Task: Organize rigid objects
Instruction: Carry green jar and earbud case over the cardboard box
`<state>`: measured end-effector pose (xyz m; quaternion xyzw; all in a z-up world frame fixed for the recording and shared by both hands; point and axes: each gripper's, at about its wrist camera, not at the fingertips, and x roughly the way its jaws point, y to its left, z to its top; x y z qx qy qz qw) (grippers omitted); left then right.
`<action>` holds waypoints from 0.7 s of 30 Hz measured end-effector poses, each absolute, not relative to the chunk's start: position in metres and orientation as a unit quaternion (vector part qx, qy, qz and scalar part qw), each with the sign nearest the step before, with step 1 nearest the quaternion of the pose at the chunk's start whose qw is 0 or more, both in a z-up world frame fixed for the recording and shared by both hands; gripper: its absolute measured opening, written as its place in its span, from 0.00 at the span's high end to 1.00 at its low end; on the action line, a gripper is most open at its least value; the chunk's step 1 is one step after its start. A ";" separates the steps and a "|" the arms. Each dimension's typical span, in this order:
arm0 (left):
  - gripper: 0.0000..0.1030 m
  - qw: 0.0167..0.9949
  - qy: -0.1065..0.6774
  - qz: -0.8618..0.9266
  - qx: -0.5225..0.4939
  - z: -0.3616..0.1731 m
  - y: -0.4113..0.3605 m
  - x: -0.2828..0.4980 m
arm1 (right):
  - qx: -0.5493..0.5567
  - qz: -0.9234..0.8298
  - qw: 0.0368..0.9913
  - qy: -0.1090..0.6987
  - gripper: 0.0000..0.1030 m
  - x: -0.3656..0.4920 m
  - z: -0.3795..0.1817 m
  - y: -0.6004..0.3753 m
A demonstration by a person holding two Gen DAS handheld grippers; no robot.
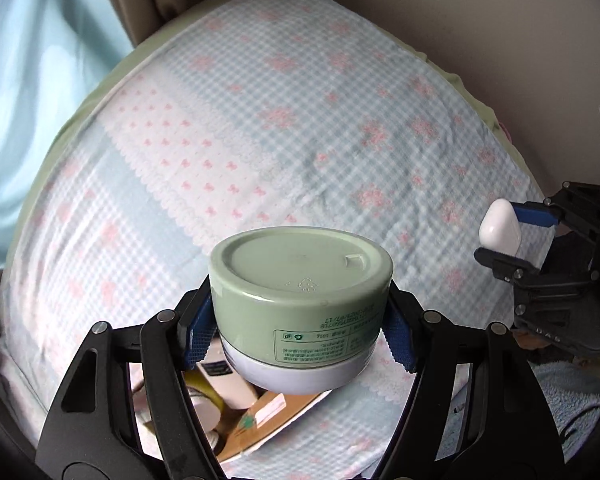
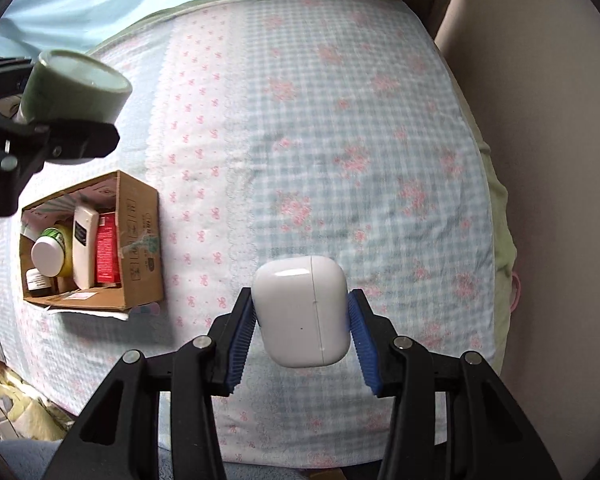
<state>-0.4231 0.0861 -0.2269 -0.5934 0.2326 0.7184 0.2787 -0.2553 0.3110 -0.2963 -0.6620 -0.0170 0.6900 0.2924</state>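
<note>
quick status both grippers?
Left gripper: shut on the green jar, held upside down.
Right gripper: shut on the white earbud case.

Occlusions and illegible areas, both wrist views

In the left wrist view the green jar (image 1: 300, 292) hides most of the cardboard box (image 1: 268, 412) below it, and the jar's inverted label print is too small to read. The right gripper (image 1: 512, 240) is cut off by the frame's right edge. In the right wrist view the left gripper (image 2: 56, 120) runs off the left edge and covers the jar's (image 2: 76, 88) lower side; the box (image 2: 136, 240) contents overlap, with labels unreadable.
</note>
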 end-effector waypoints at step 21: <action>0.35 0.139 0.089 0.753 -0.637 -0.263 -0.180 -0.352 | -0.686 0.713 0.141 -0.047 0.59 -0.380 -0.366 0.147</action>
